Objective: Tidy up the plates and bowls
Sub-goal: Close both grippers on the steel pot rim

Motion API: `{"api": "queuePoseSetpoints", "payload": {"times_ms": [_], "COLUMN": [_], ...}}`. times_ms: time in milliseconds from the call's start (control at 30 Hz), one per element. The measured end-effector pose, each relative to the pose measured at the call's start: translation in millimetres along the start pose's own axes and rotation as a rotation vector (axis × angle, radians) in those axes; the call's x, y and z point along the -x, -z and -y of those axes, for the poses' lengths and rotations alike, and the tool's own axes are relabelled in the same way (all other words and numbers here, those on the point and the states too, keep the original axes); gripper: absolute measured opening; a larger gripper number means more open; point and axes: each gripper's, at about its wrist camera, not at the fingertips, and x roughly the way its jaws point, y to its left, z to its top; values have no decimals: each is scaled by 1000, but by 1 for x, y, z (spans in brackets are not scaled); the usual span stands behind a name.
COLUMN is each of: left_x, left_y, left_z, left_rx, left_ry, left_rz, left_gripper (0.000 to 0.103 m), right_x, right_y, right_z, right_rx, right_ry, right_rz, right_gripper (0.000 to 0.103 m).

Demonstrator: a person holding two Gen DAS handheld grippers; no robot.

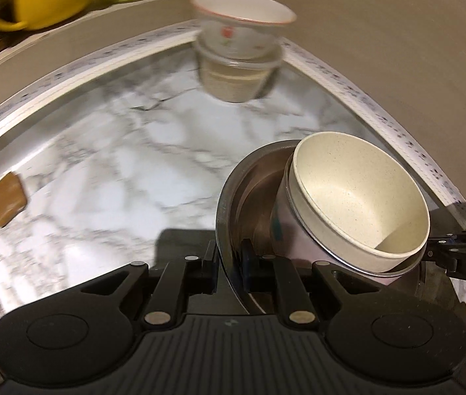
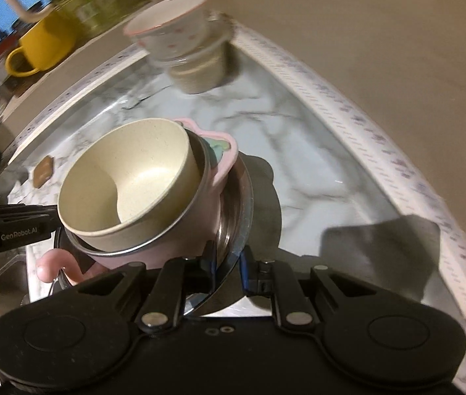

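A: Left tongs point(image 1: 229, 263) are clamped on the thin rim of the steel bowl point(image 1: 233, 197), one finger inside the wall, one outside. Right tongs point(image 2: 228, 273) pinch the same bowl's rim on the opposite side, so the stack hangs between the two.

B: And what rides inside?

A: A pink bowl with a steel liner point(image 2: 215, 204), tilted, and nested in that the speckled cream bowl point(image 1: 361, 197), leaning over toward the right tongs' side in the left view.

B: How will that handle, you reckon?

A: Stiff, but slick. Polished metal on a narrow lip, I'd guess it wants to swivel between the pads. The load looks modest, yet the inner bowls sit loose and crooked, so a tip could slide them out. Rim holds on opposite sides seem the sensible place; keep it level.

B: Beyond the tongs?

A: Marble desk point(image 1: 117, 151) below. Well ahead, by the far edge, a flowered white bowl point(image 1: 243, 16) stacked on a clear lidded tub point(image 1: 236, 75). A brown square point(image 1: 7, 197) lies off toward the left tongs' outer side.
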Motion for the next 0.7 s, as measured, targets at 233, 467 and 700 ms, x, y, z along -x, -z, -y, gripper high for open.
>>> {"api": "queuePoseSetpoints", "payload": {"times_ms": [233,467,700], "left_x": [-9,-15,-20], "left_y": [-1,-2,-1], "left_z": [31,51,63], "left_rx": [-53,-86,-101], "left_ry": [23,34,41], "left_rz": [-8,-20,-29], "left_gripper": [12,12,12], "right_x": [12,20,22], "right_y": [15,26,35], "right_z": [32,51,65], "right_rx": [-42,-74,-90], "right_ry": [43,56,66], "right_rz": [12,23,28], "right_gripper": [15,15,16]}}
